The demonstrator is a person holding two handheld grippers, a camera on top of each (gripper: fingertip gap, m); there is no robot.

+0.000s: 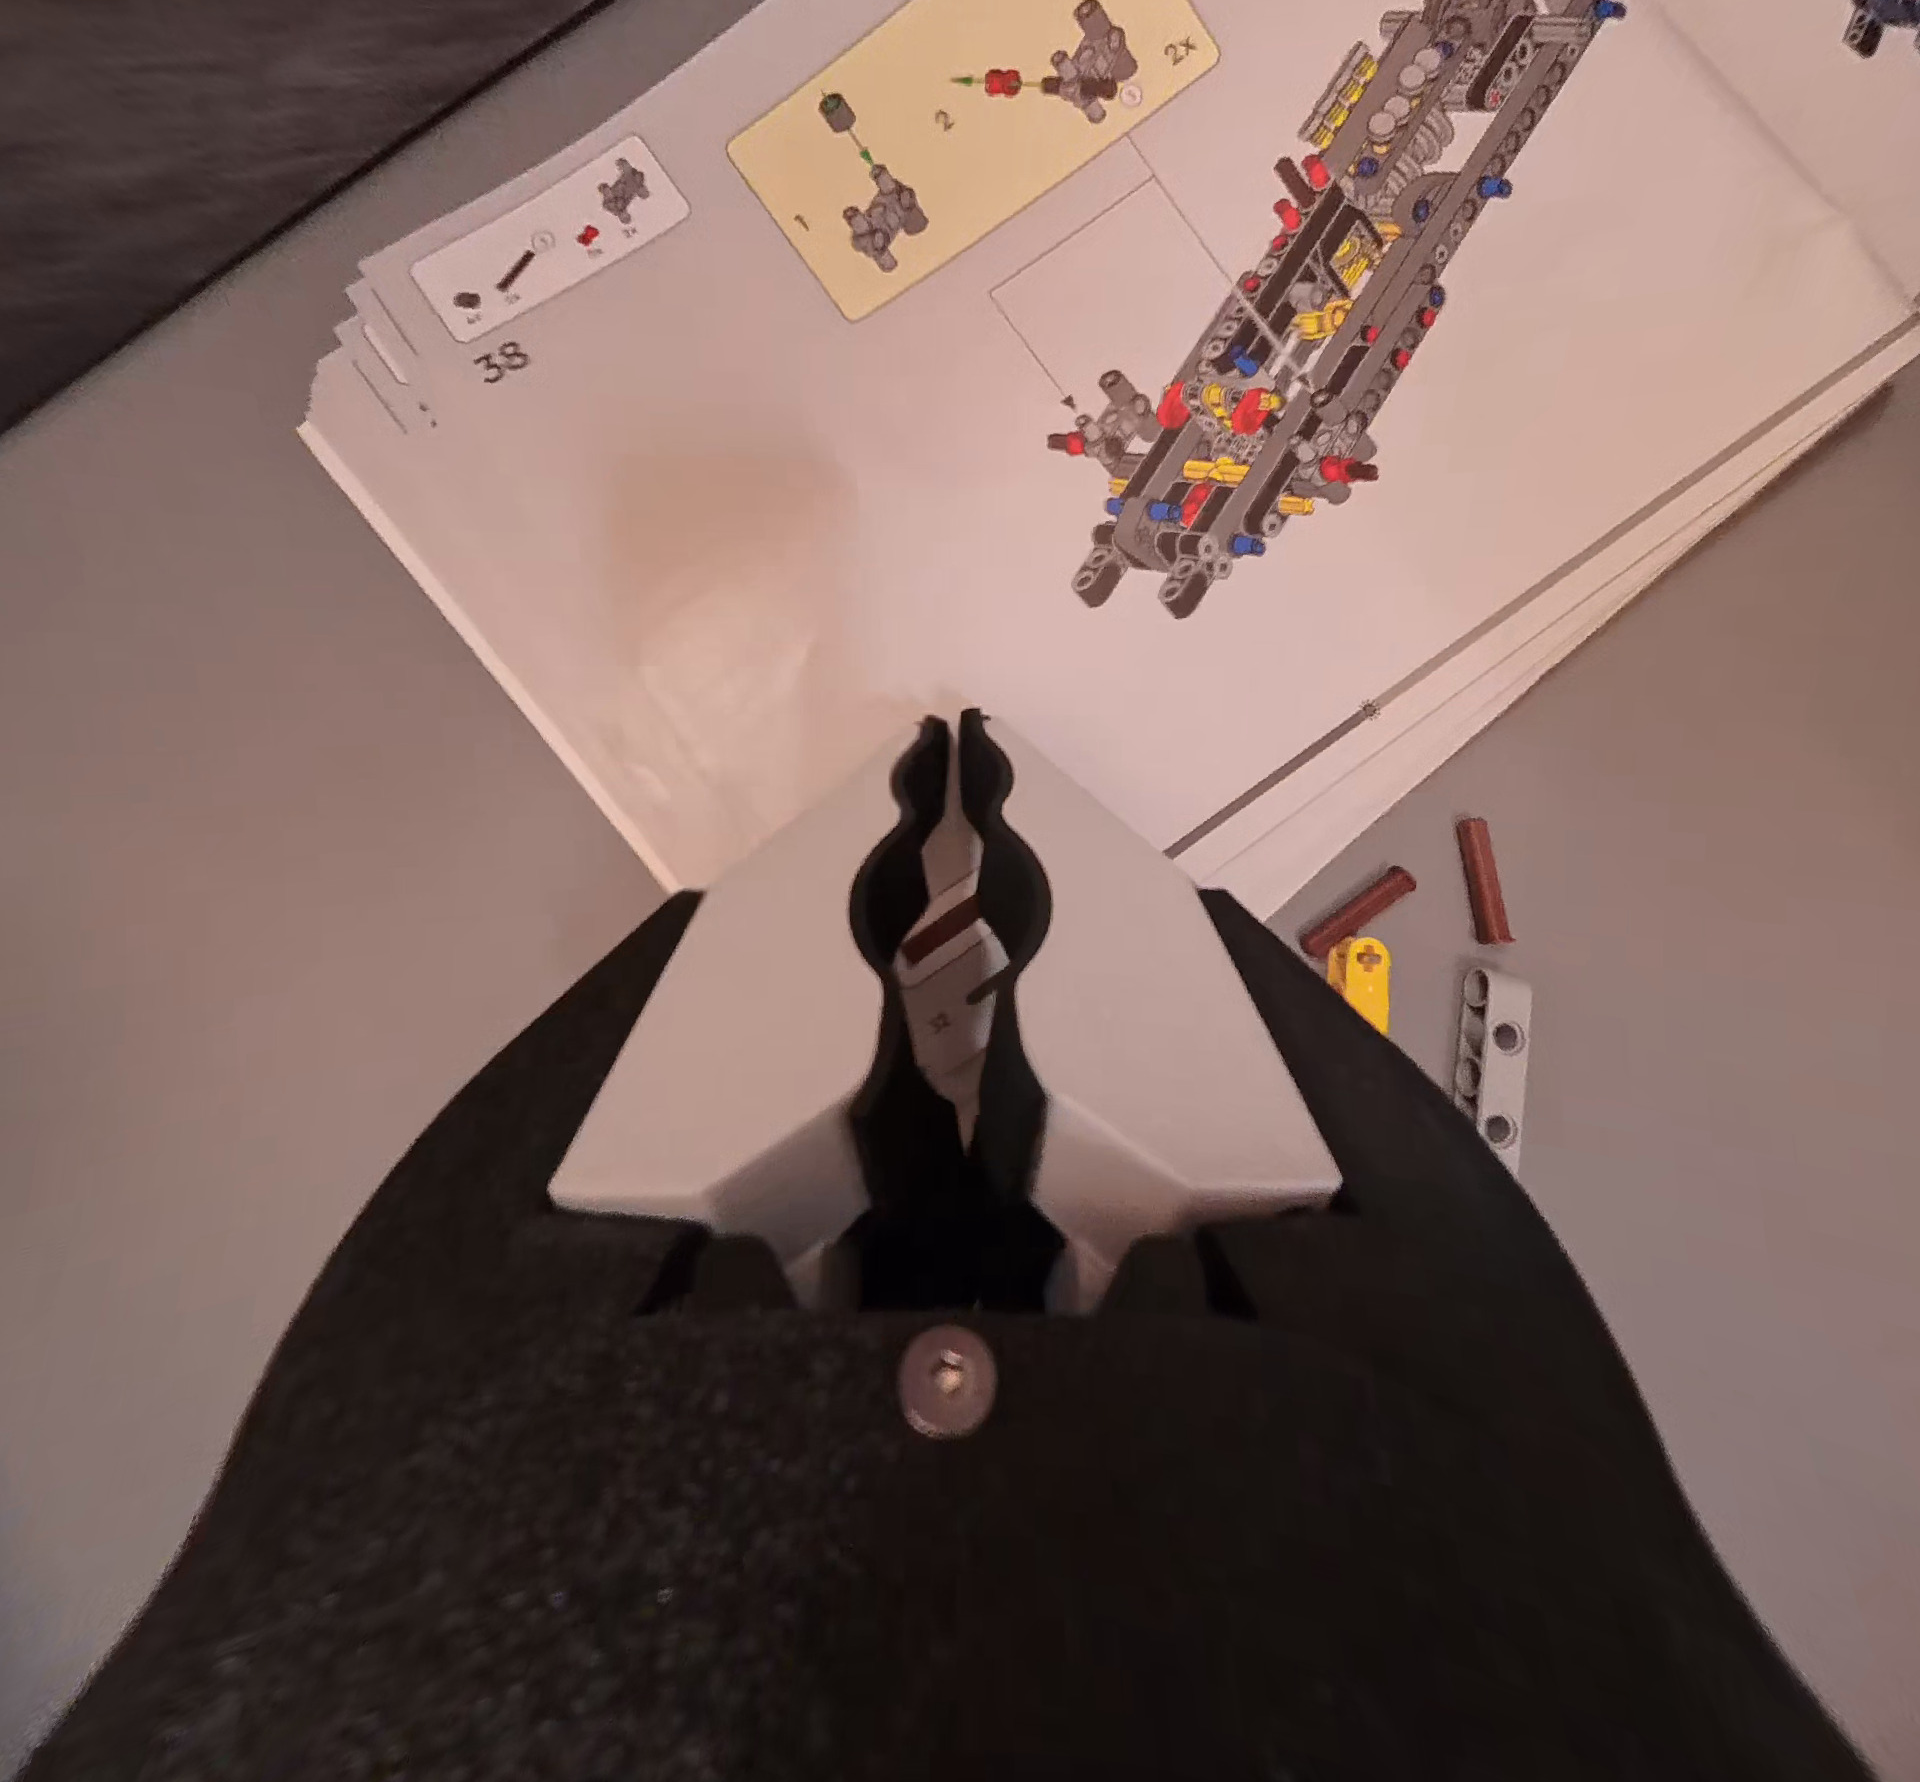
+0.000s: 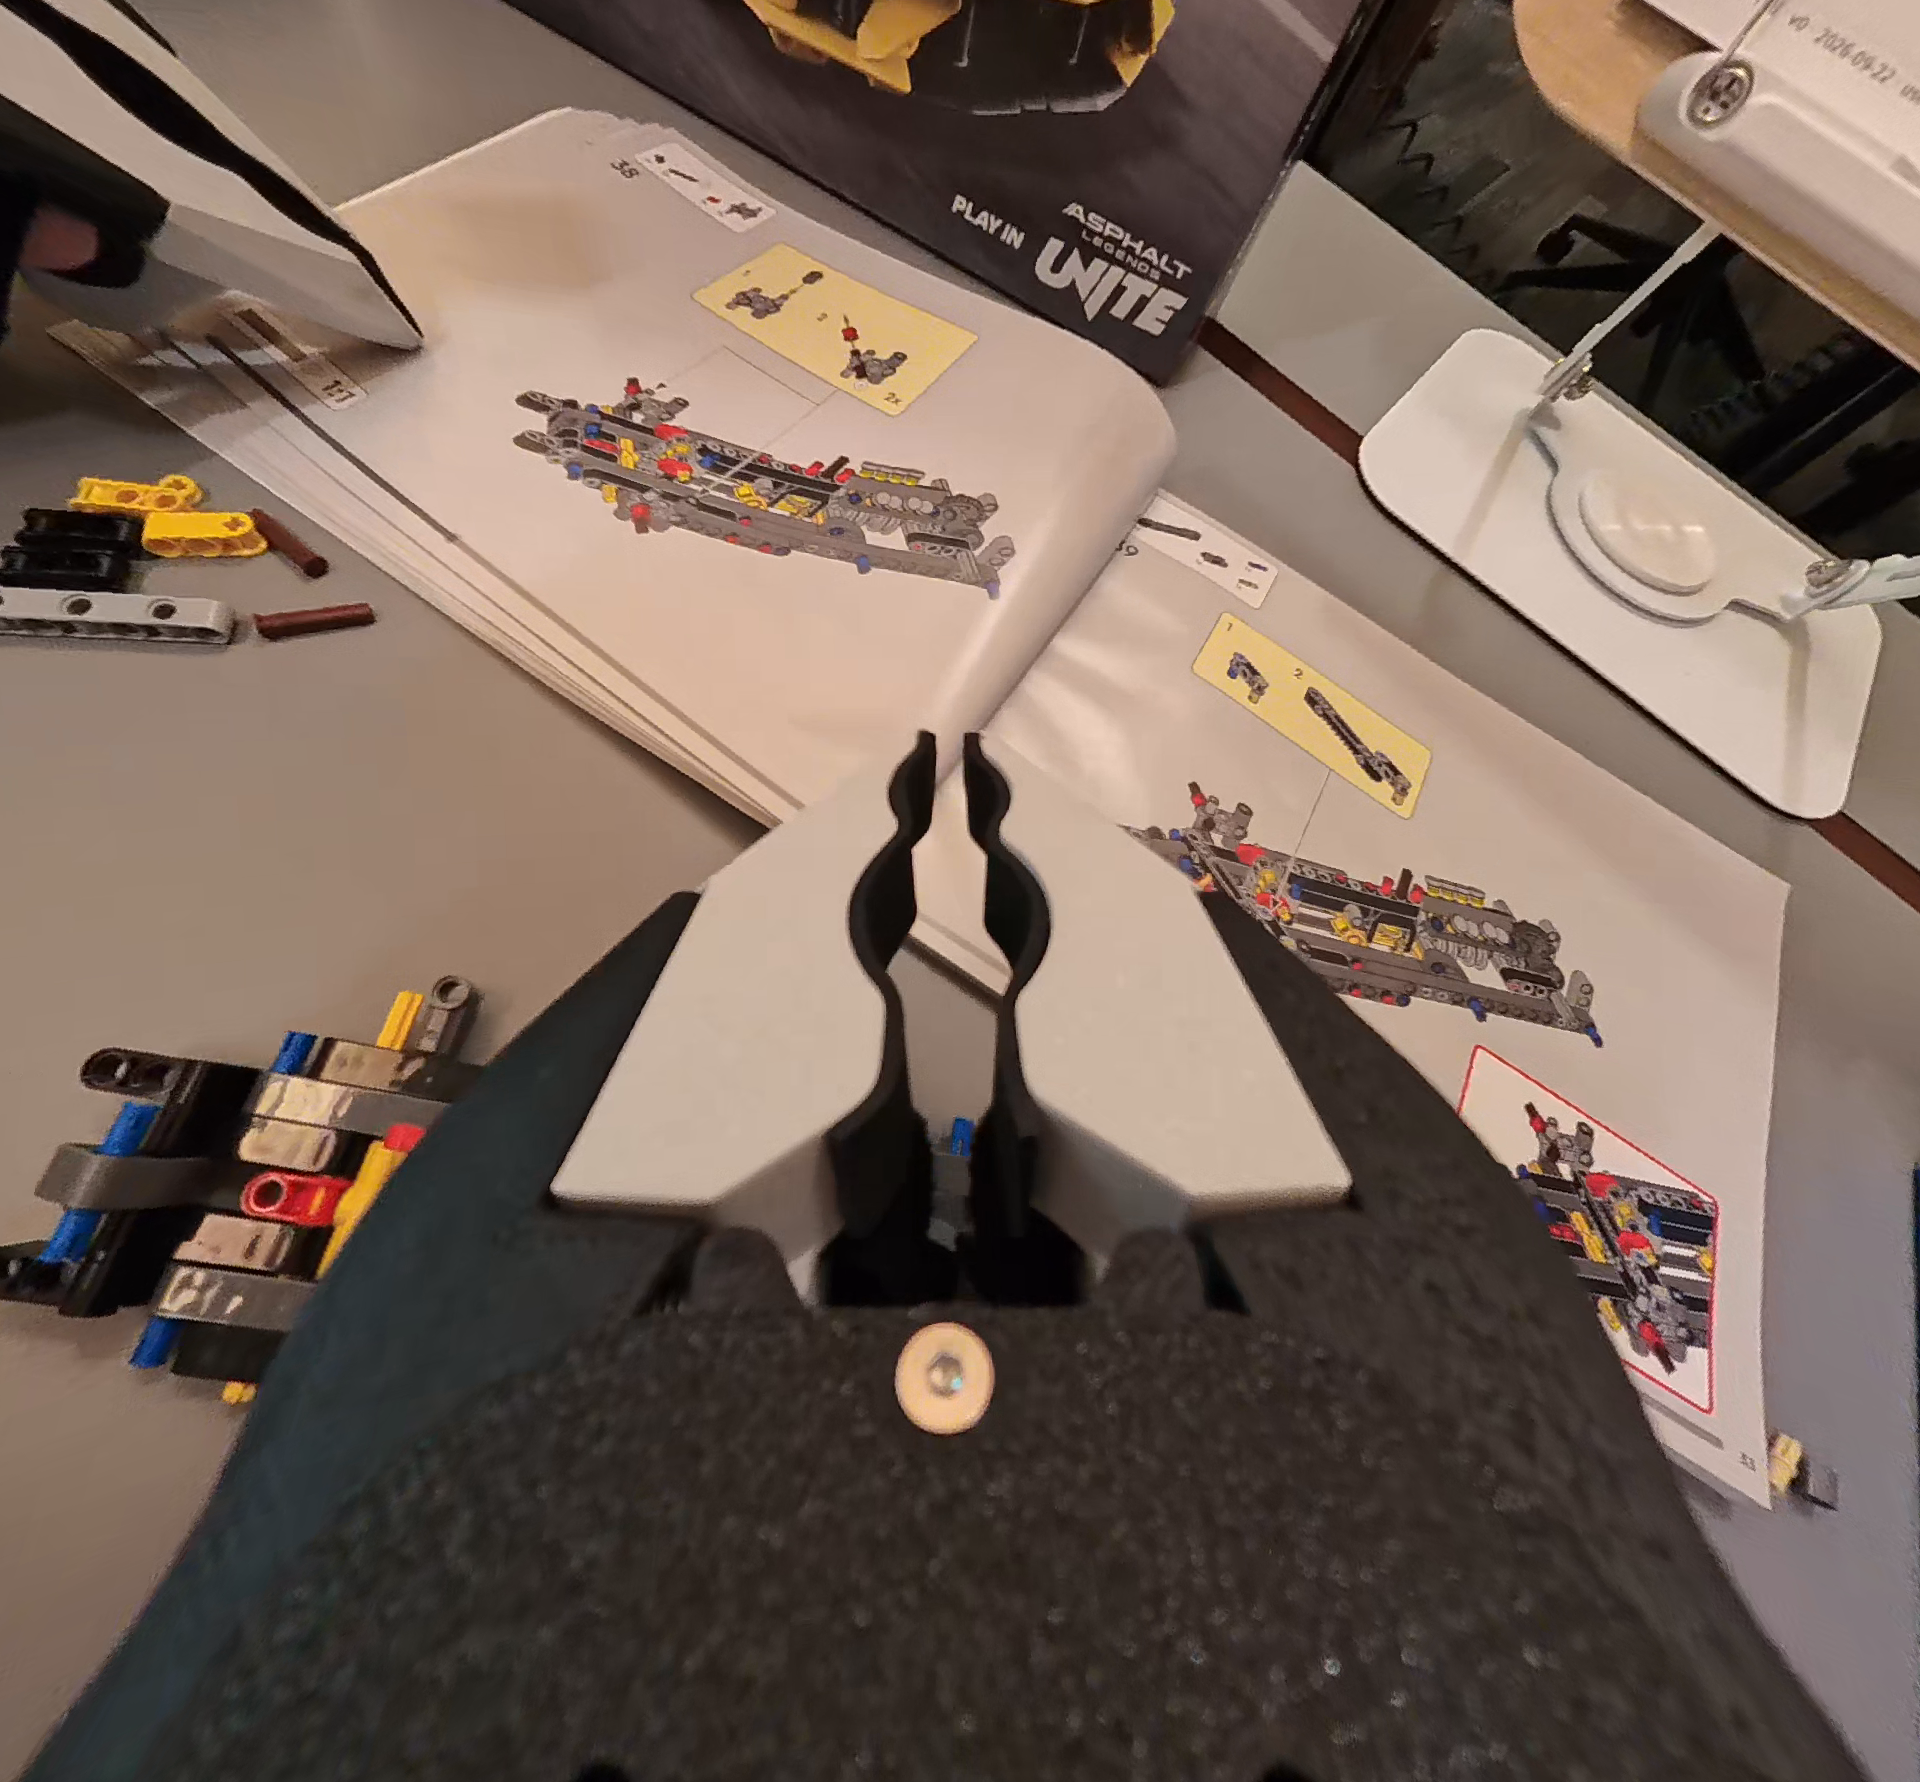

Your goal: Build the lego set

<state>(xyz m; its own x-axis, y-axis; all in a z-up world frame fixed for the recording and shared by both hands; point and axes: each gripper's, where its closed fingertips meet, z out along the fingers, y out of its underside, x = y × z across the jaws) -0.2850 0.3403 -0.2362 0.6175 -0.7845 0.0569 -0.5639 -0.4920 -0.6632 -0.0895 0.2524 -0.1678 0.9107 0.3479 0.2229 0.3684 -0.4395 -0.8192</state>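
The open instruction booklet (image 1: 831, 506) lies on the grey table, and it also shows in the right wrist view (image 2: 727, 652). My left gripper (image 1: 954, 724) is shut, its tips together over the booklet's near edge with nothing seen between them. It also shows in the right wrist view (image 2: 410, 342), tip down at the left page. My right gripper (image 2: 945, 745) is shut to a thin slit just in front of the booklet's spine fold, nothing visibly in it. A part-built assembly (image 2: 208, 1192) of black, grey, blue, yellow and red pieces lies at the lower left of the right gripper.
Loose parts lie by the booklet: brown axles (image 1: 1356, 906) (image 2: 312, 618), a yellow piece (image 1: 1361, 979), a grey beam (image 1: 1496, 1046) (image 2: 114, 615), black beams (image 2: 73, 548). The set's box (image 2: 935, 70) stands behind. A white stand (image 2: 1621, 569) is at the right. My hands' fingertips stand some 25 cm from each other. My right gripper's tips are some 15 cm from the part-built assembly (image 2: 208, 1192).
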